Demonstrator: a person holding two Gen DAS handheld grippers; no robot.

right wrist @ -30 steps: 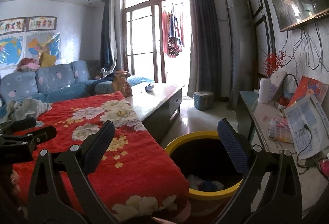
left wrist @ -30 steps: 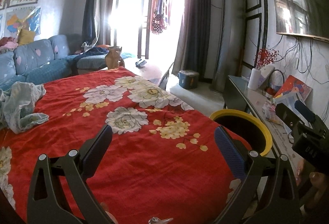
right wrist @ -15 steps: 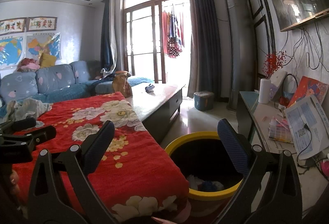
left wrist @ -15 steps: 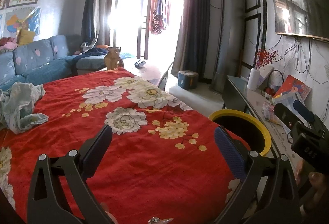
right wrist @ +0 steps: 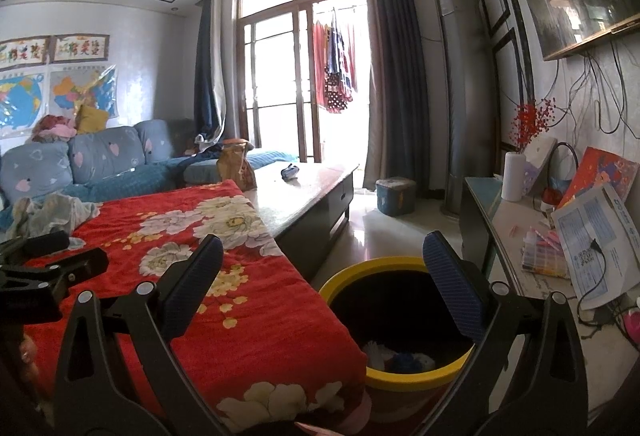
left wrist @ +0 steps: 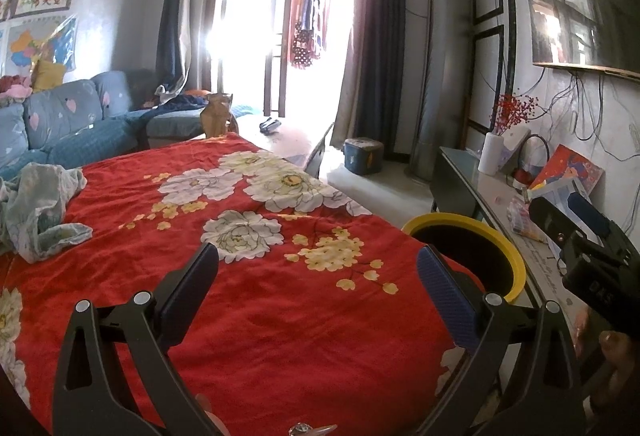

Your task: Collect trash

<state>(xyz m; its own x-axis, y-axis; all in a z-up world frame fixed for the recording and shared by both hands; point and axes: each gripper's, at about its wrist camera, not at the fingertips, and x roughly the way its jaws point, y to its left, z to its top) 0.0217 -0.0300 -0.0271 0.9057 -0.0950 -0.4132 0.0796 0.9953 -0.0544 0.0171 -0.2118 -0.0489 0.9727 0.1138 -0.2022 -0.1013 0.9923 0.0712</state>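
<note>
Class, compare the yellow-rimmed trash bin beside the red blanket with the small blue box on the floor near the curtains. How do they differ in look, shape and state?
1. The trash bin is round with a yellow rim; the blue box is squarish with a grey top.
2. The trash bin is open, with crumpled scraps inside; the blue box looks closed.
3. The trash bin stands against the red blanket; the blue box stands apart, near the curtains.
Both stand upright on the floor.

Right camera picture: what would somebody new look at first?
Probably the big red flowered blanket spread over the left half. Next, the yellow-rimmed bin standing right beside it on the floor, with some scraps at the bottom. The right tongs hang open and empty above the bin's edge.
</note>
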